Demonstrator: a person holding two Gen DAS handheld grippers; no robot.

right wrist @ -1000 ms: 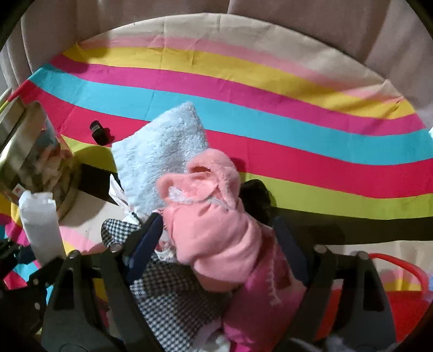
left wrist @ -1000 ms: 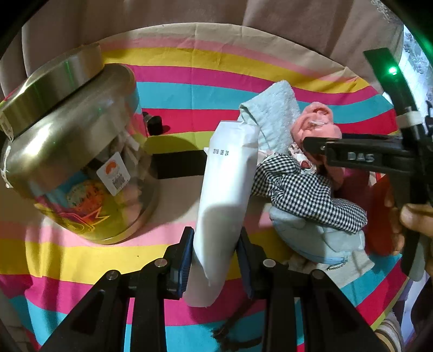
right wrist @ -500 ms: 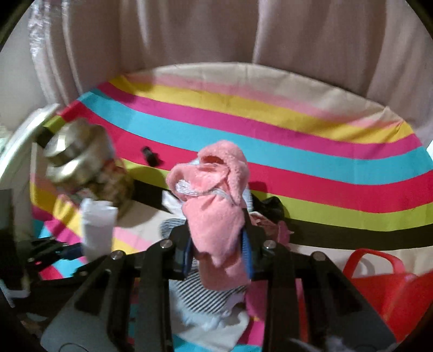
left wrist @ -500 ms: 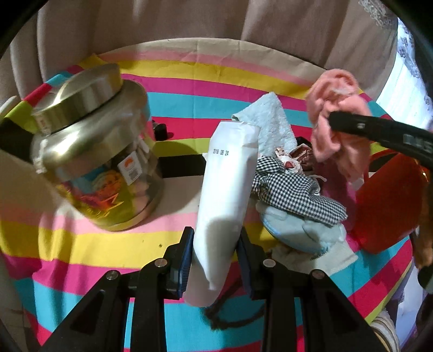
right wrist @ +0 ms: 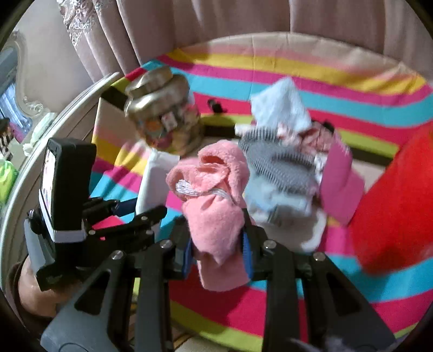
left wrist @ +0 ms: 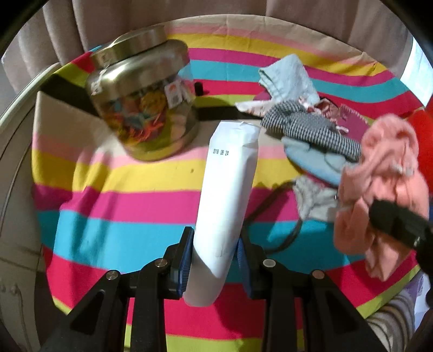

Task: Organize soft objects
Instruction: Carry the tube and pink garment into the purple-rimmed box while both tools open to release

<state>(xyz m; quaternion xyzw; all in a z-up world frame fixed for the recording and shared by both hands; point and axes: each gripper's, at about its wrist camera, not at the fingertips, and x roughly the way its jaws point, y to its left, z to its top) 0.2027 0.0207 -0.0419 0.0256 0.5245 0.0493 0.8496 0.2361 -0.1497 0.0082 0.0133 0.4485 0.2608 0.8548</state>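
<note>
Left gripper (left wrist: 213,264) clamped on a white soft pack (left wrist: 226,200) — blue pads press both sides low down, the pack sticks up and forward, small printed date near its top. Right gripper (right wrist: 219,253) clamped on a pink fluffy cloth (right wrist: 216,200), bunched between the pads, a white lace trim across its middle, loose end hanging below the jaws. In the left wrist view the same pink cloth hangs at the right edge, held up off the table.

Under both: a table with a striped cloth (left wrist: 121,205) — pink, yellow, teal, red bands.

Further out, a pile of soft items (left wrist: 305,127) lies on the cloth: checked black-and-white fabric on top, pale blue piece under it, light blue towel (left wrist: 289,78) at the back, magenta piece to the right. Pile sits well apart from the white pack's tip.

Left of the pile, a glass jar with gold metal lid (left wrist: 143,105), colourful contents inside, label tag on its side. Small black object (left wrist: 199,88) just behind the jar.

Red container (right wrist: 397,205) at the far right, blurred. Beige curtains (right wrist: 243,24) behind the table.
</note>
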